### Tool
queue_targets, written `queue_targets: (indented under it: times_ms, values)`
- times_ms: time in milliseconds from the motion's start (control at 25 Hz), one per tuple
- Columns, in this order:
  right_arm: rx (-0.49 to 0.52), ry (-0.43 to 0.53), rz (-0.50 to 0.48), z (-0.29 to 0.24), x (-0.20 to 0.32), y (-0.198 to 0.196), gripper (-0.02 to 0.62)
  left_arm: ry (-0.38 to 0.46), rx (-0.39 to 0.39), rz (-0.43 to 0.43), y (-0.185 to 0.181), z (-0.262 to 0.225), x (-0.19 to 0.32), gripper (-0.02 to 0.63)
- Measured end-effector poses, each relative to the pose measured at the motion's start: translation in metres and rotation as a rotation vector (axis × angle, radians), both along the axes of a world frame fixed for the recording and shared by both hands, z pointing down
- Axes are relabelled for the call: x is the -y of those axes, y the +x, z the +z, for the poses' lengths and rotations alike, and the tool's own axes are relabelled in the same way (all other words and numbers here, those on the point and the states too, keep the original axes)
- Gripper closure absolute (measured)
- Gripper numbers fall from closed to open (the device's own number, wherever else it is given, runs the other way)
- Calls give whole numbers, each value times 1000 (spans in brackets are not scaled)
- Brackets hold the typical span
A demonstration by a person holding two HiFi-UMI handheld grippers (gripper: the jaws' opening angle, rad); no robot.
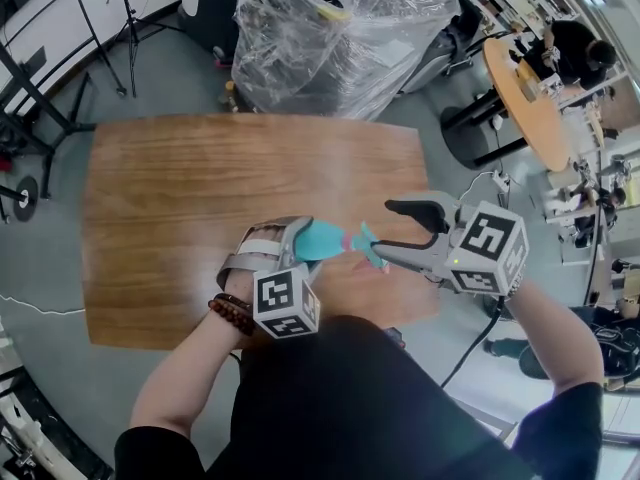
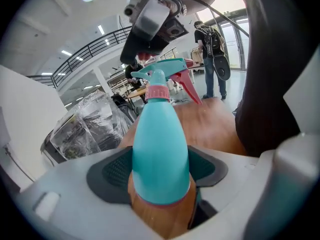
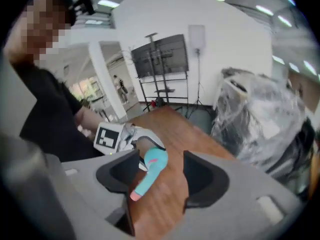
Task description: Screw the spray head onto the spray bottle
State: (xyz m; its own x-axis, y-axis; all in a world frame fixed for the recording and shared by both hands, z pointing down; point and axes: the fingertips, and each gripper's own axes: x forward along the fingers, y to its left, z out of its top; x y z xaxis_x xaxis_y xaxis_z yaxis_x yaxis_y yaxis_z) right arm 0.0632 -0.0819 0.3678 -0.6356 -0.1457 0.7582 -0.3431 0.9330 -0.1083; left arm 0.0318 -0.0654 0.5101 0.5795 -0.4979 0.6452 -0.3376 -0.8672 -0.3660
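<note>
Above the near edge of the wooden table [image 1: 180,198], with a plastic-wrapped bundle [image 1: 330,28] standing on the floor beyond its far edge, the person is holding both grippers close together. The left gripper [image 1: 296,241] is clamping its jaws around the body of the teal spray bottle [image 1: 318,239], which is lying roughly level with its neck pointing toward the other gripper. The right gripper [image 1: 385,230] is facing it with its jaws spread wide, gripping nothing. The teal spray head [image 1: 362,240], with its pink trigger, is sitting on the bottle's neck above a pink collar and is reaching into the gap between those parted jaws, close to one pad.
</note>
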Motion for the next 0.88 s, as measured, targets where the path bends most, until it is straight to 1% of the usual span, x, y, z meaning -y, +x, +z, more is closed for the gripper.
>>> queue_targets:
  times_ms: [40,80,120,200,240,280,320,400,480,600,640,680,720,800,880]
  values:
    - [-74,149,-128,-7,-2,3,334,-13,-11,4,-2,0,0,242]
    - [-175,316,-267,-10,-6,7,335,-26,-25,10,-2,0,-1,242]
    - [-296,492,-413,-9,-10,12,336,-42,-41,20,-2,-1,-1,242]
    - [-529,826,-740,4,-20,20,336,-83,-78,53,1,-3,-4,242]
    - [-597,953,-890,13,-28,21,336,-102,-93,74,3,-4,-7,242]
    - [-622,1039,-1004,20,-36,19,336,-116,-102,97,5,-5,-9,242]
    - [-617,1089,-1082,27,-44,15,336,-123,-104,118,8,-6,-12,242]
    - [-584,1136,-1164,37,-57,10,336,-127,-96,152,12,-7,-16,241]
    - [-566,1160,-1201,42,-62,6,336,-125,-80,177,16,-7,-20,241]
    - [-564,1141,-1257,53,-68,2,343,-120,-62,208,21,-6,-28,241]
    - [-564,1127,-1273,57,-70,2,364,-117,-58,216,23,-6,-31,241]
    - [-564,1114,-1284,60,-72,3,407,-114,-53,222,25,-5,-32,241]
    - [-565,1106,-1293,63,-74,4,436,-110,-49,226,27,-5,-33,241]
    - [-573,1095,-1304,67,-76,8,468,-102,-38,232,28,-5,-33,241]
    - [-574,1056,-1271,69,-76,8,476,-92,-27,230,27,-3,-33,241]
